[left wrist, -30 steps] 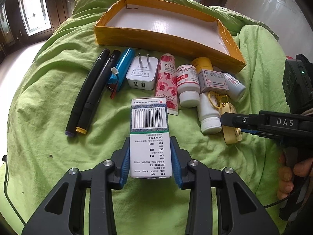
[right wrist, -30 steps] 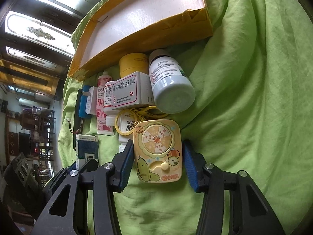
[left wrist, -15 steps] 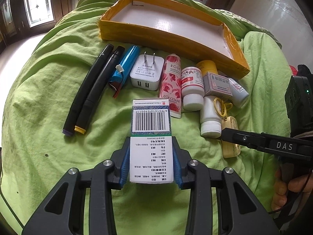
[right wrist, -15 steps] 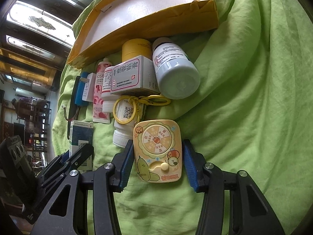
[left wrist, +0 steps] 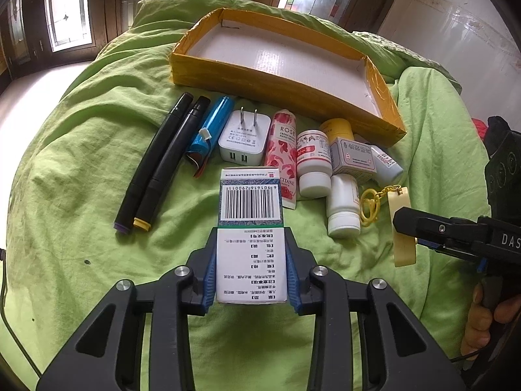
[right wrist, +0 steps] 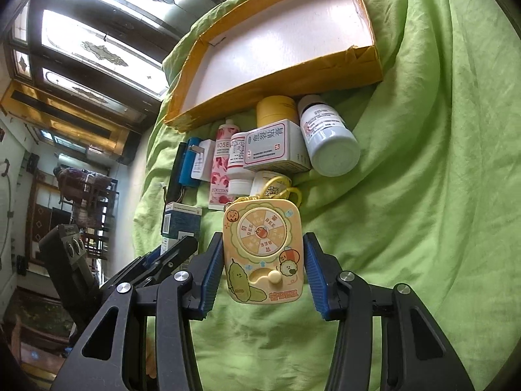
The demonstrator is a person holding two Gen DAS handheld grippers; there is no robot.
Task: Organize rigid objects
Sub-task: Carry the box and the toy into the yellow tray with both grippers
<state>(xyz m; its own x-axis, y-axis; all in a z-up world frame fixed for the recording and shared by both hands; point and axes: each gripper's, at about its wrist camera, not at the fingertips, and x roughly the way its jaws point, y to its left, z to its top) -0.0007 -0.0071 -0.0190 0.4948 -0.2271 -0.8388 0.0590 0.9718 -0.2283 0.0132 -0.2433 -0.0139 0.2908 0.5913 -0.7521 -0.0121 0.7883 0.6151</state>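
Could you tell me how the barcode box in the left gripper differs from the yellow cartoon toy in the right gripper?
The barcode box is a white printed carton with square corners; the yellow cartoon toy has rounded corners, a spinner wheel and a keyring. The box is slimmer, the toy wider. Both are clamped by their sides.

At the bottom centre of the frame the left gripper (left wrist: 250,273) is clamping a white medicine box (left wrist: 250,228), barcode facing up, its blue pads pressing both long sides. At the right edge the right gripper (left wrist: 405,238) is holding a pale yellow toy (left wrist: 402,228) with a yellow keyring. Pens (left wrist: 156,163), a charger (left wrist: 242,138) and bottles (left wrist: 314,163) are lying across the middle on green cloth (left wrist: 81,195), below a yellow tray (left wrist: 247,78).
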